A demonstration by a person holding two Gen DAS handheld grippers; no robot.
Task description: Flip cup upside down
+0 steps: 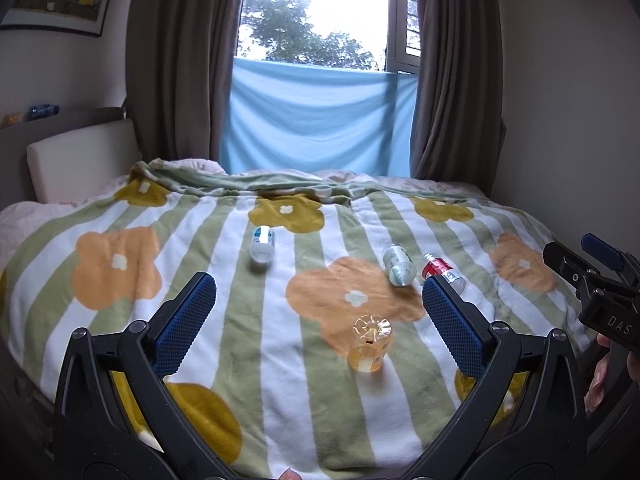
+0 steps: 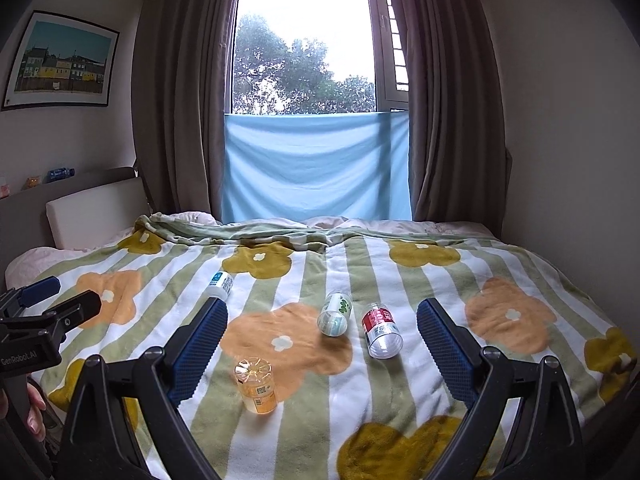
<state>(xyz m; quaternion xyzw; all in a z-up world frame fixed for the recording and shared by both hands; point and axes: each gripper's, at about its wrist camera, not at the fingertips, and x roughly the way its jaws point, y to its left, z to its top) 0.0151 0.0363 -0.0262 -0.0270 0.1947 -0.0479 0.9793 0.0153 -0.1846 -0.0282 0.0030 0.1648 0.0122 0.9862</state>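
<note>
Several plastic cups are on the flowered blanket (image 1: 240, 360). An orange cup (image 1: 370, 343) stands upside down, base up; it also shows in the right wrist view (image 2: 256, 385). A red-labelled cup (image 2: 381, 330) lies on its side, mouth towards me; in the left wrist view (image 1: 444, 270) my finger partly hides it. A green-labelled cup (image 1: 397, 263) (image 2: 335, 313) and a blue-labelled cup (image 1: 262, 243) (image 2: 220, 285) also lie on their sides. My left gripper (image 1: 318, 292) and right gripper (image 2: 322, 320) are open and empty, held above the bed's near part.
The bed (image 2: 520, 280) fills the view, with a headboard (image 2: 92, 212) at left, curtains (image 2: 452, 120) and a window with blue cloth (image 2: 316, 168) behind, and a wall at right. Each gripper shows at the other view's edge: (image 1: 592, 280), (image 2: 48, 320).
</note>
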